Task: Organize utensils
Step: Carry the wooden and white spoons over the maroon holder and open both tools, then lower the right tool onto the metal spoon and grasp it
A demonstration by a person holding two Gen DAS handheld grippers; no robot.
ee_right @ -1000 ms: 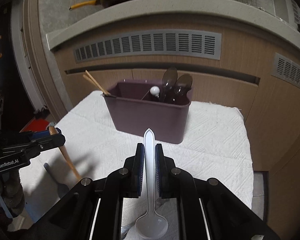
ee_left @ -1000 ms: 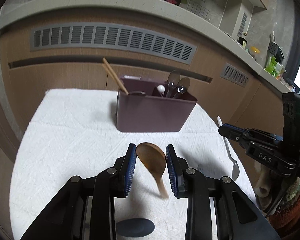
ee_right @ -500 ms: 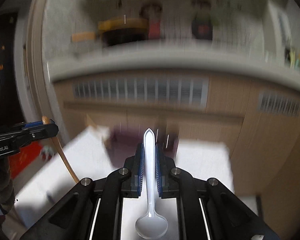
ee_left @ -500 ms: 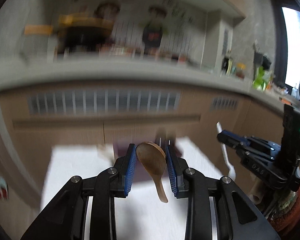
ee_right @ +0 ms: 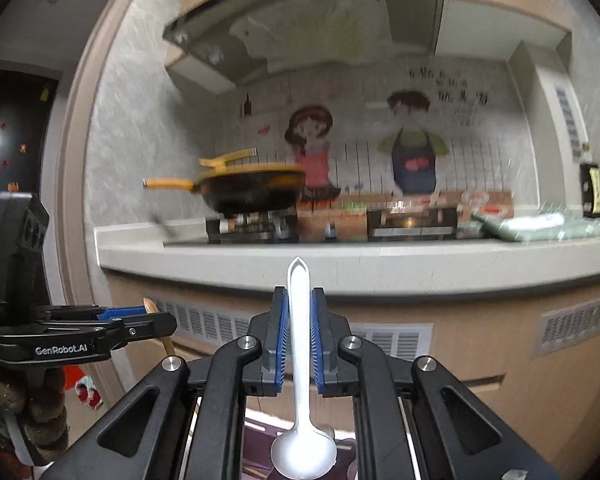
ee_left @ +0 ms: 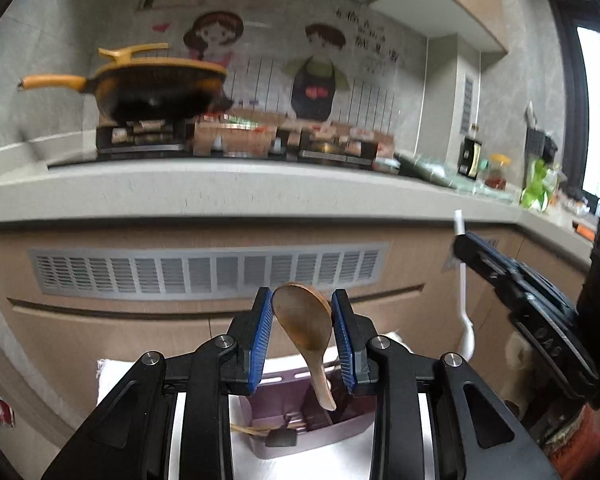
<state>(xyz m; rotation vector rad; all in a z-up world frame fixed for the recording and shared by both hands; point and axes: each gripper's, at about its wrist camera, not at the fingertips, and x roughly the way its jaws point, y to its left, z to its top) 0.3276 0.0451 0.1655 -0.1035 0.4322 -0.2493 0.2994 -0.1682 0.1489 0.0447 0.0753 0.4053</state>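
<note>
My left gripper (ee_left: 302, 334) is shut on a brown wooden spoon (ee_left: 306, 328), bowl up, handle hanging down over the purple utensil holder (ee_left: 300, 436) just below it. Chopsticks (ee_left: 250, 429) lie inside the holder. My right gripper (ee_right: 299, 336) is shut on a white plastic spoon (ee_right: 300, 364), handle up, bowl hanging down above the holder's dark rim (ee_right: 260, 432). The right gripper also shows in the left wrist view (ee_left: 512, 280), still holding the white spoon (ee_left: 464, 292). The left gripper shows at the left of the right wrist view (ee_right: 132, 320).
A kitchen counter (ee_left: 220, 188) runs across behind, with a yellow-handled pan (ee_left: 152, 88) on a stove. Cabinet fronts with a vent grille (ee_left: 208, 272) stand below it. A white cloth (ee_left: 112, 372) covers the table under the holder.
Both grippers have risen and tilted upward while moving forward over the holder. The holder has dropped from mid-frame to the bottom edge. Both spoons stay gripped.
</note>
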